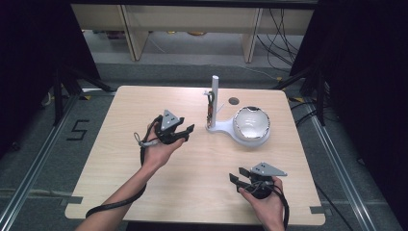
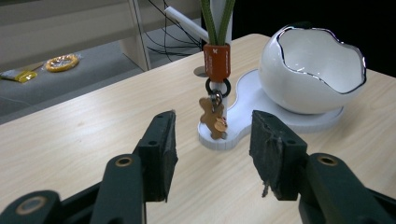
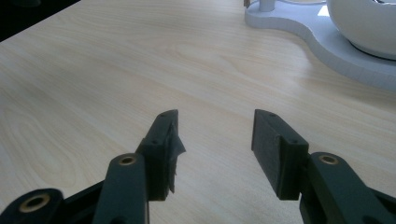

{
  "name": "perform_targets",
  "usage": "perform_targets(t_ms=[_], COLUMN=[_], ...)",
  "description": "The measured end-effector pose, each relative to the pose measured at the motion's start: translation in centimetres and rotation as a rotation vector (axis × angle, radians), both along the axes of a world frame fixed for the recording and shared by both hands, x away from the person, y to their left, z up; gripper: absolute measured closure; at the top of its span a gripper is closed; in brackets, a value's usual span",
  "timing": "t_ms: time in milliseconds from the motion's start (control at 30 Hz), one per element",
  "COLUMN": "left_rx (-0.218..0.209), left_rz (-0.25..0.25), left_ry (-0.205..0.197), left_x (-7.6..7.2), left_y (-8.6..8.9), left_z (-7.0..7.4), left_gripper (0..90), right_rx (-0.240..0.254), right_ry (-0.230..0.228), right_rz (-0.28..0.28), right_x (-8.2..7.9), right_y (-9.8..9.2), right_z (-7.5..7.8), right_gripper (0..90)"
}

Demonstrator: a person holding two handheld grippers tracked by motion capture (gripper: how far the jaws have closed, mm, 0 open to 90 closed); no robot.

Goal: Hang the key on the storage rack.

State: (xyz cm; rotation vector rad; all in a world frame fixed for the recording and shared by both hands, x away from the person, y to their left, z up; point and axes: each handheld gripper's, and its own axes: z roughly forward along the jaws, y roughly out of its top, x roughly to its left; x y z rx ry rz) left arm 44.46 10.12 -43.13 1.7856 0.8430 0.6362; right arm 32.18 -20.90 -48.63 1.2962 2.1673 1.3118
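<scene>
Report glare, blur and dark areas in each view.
High view: surroundings black, soft overall, bright sheen in the bowl. Left gripper view: keychain sharp, jaws slightly soft, black corner behind the bowl. Right gripper view: glare washes out the stand and far table.

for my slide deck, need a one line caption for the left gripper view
Open hand-held gripper faces a bear keychain hanging on the white stand beside an eggshell-shaped bowl.

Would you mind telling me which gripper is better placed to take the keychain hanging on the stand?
Left. The left gripper has open jaws aimed at the keychain on the stand; the right gripper sits farther back near the table's front edge.
</scene>
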Motion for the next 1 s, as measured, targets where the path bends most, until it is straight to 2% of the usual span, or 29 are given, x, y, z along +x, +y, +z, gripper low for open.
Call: perform_targets(t_ms=[33, 67, 267, 300, 467, 500, 533, 567, 600, 633, 667, 700, 733, 767, 833, 867, 1000], left_rx=[0.001, -0.002, -0.008, -0.006, -0.022, -0.019, -0.009, -0.017, 0.207, 0.271, 0.306, -0.004, -0.004, -0.004, 0.002, -0.003, -0.008], left_rz=[0.005, 0.002, 0.018, 0.024, 0.037, 0.049, 0.059, 0.066, -0.050, -0.095, -0.135, 0.049, 0.049, 0.052, 0.063, 0.067, 0.064], left_ry=[0.003, 0.003, 0.014, 0.018, 0.007, 0.030, 0.023, 0.042, -0.126, -0.143, -0.166, -0.004, -0.004, -0.001, 0.012, 0.015, 0.010], left_x=[-0.3, -0.6, -2.0, -2.3, -3.5, -3.9, -4.2, -4.6, -3.3, -3.3, -3.2, -5.5, -5.5, -5.8, -6.6, -6.9, -7.8], left_y=[0.4, 0.8, 2.8, 3.1, 4.6, 4.9, 5.3, 5.5, 7.1, 7.8, 8.2, 7.0, 7.0, 7.2, 7.7, 7.9, 8.8], left_z=[0.0, 0.0, -0.6, -0.8, -1.9, -2.0, -2.3, -2.5, -1.9, -1.9, -1.9, -3.8, -3.8, -4.2, -4.9, -5.4, -6.9], left_gripper=[49.5, 49.0, 46.4, 46.3, 46.2, 46.1, 46.0, 45.8, 45.8, 45.7, 45.5, 45.4, 45.3, 45.3, 45.1, 44.9, 44.5], right_rx=[0.013, 0.004, 0.003, 0.001, 0.004, 0.004, 0.004, 0.023, 0.023, 0.022, 0.020, 0.021, 0.021, 0.007, -0.008, -0.020, -0.006], right_ry=[0.017, -0.005, 0.000, 0.028, 0.034, 0.034, 0.033, 0.025, 0.025, 0.025, 0.020, 0.025, 0.025, 0.006, 0.011, -0.004, 0.005], right_rz=[-0.017, -0.006, -0.010, -0.014, -0.015, -0.016, -0.016, -0.013, -0.013, -0.012, -0.012, -0.012, -0.012, 0.004, -0.002, 0.000, 0.005], right_x=[-0.2, 0.0, 0.0, -0.2, -0.2, -0.2, -0.2, -0.1, -0.1, -0.1, -0.1, -0.1, -0.1, 0.1, 0.1, 0.1, 0.2], right_y=[0.2, 0.1, 0.1, 0.2, 0.2, 0.2, 0.2, 0.4, 0.4, 0.4, 0.4, 0.4, 0.4, 0.2, 0.2, 0.1, 0.2], right_z=[0.0, 0.0, -0.1, 0.0, 0.0, 0.0, -0.1, -0.2, -0.2, -0.3, -0.3, -0.3, -0.3, -0.4, -0.3, -0.3, -0.5], right_gripper=[51.9, 51.8, 51.4, 51.3, 51.1, 51.1, 51.1, 51.0, 51.0, 51.0, 51.0, 50.9, 50.9, 50.9, 50.9, 50.8, 50.8])
